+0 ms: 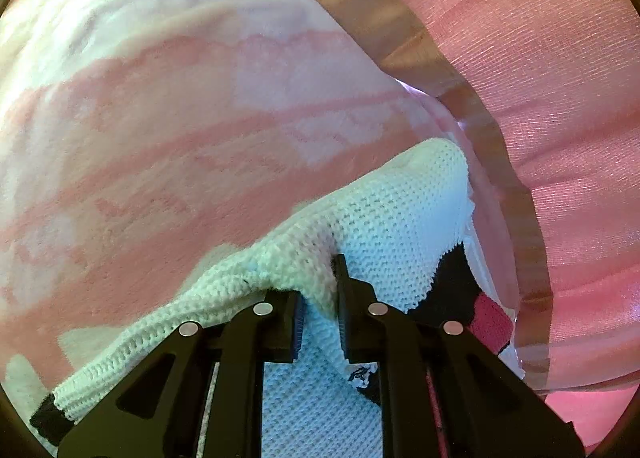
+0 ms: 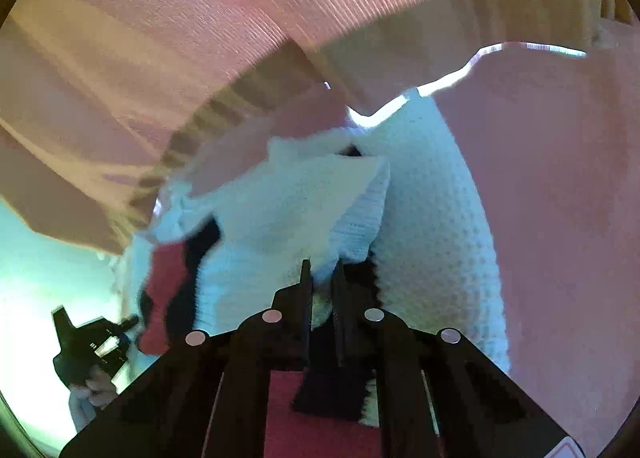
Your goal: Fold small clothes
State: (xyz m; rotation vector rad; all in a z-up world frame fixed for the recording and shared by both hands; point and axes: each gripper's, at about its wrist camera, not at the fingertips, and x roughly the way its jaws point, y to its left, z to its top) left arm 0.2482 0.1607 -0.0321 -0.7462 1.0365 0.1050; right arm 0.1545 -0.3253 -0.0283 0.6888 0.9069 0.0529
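A small white knit garment (image 1: 384, 217) with black and pink patches lies over a pink and white fleece blanket (image 1: 180, 117). My left gripper (image 1: 320, 290) is shut on a ridge of the white knit, pinched between the black fingers. In the right wrist view the same white knit garment (image 2: 432, 225) hangs in folds, with its red and black patch at the left. My right gripper (image 2: 320, 274) is shut on an edge of it, jaws almost together. The left gripper (image 2: 92, 342) shows small at the lower left of that view.
A pink ribbed cloth with a tan band (image 1: 540, 77) curves along the right of the left wrist view and fills the top of the right wrist view (image 2: 200, 17). A pale bright surface (image 2: 36, 290) shows at the lower left.
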